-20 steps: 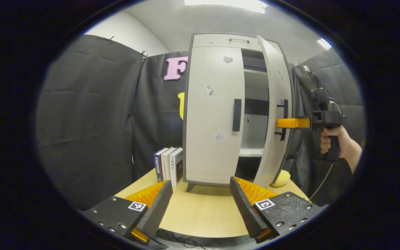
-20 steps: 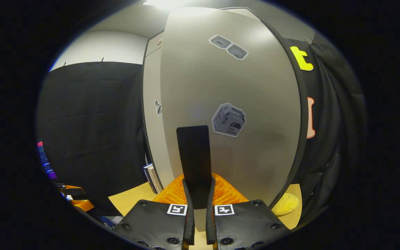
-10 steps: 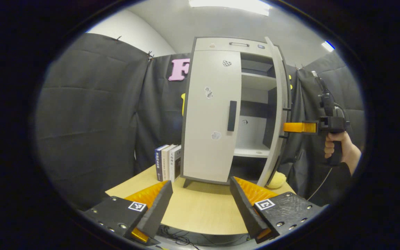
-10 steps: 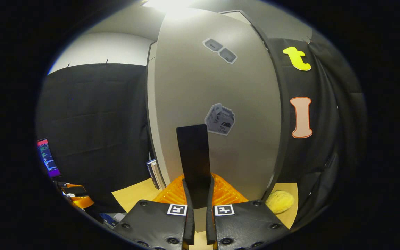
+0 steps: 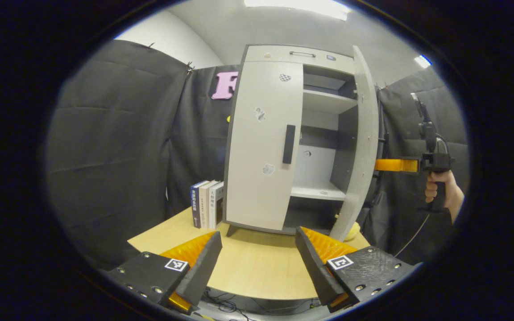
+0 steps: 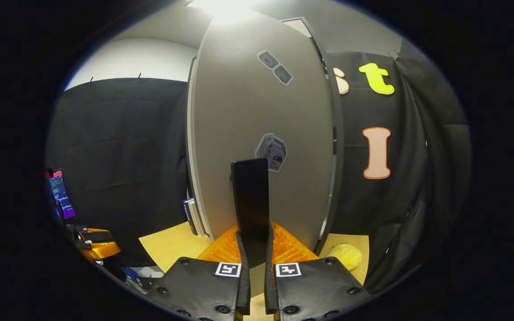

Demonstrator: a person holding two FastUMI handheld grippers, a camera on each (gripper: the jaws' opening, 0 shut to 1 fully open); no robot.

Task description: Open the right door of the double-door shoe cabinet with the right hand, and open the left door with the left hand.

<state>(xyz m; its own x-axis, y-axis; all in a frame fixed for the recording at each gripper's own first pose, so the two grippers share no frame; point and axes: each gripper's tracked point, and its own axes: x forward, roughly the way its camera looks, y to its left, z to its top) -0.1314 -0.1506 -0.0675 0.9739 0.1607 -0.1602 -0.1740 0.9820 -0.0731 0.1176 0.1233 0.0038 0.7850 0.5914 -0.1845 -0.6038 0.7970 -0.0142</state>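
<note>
**One door swung wide, one not yet touched**

Two risks stand out from where I am. The right door (image 5: 360, 147) of the cabinet (image 5: 283, 138) is already far round on its hinge, edge-on in the left gripper view, with the shelves (image 5: 324, 100) bare behind it. If the pull goes on, I judge the door could reach its stop and tug the cabinet along the table (image 5: 248, 263), since it stands on small feet and looks light. The yellow soft thing (image 6: 344, 257) lies on the table just beside the door's lower corner, so the door might sweep or jam against it.

The second risk is the grip itself. The right gripper (image 6: 252, 285) has its fingers drawn together on the dark handle (image 6: 251, 200) of that door, the handle rising straight up between them. As the door turns, the hand (image 5: 440, 191) has to turn with it; if it doesn't, I'd expect the handle to twist out or the fingers to slide down it.

The left gripper (image 5: 257, 267) hangs back over the near edge of the table, its fingers spread wide and holding nothing. It is well apart from the left door (image 5: 261, 142), which stands shut with its handle (image 5: 288, 144) untouched. Reaching in, it must keep clear of the books (image 5: 205, 209) beside the cabinet.
</note>
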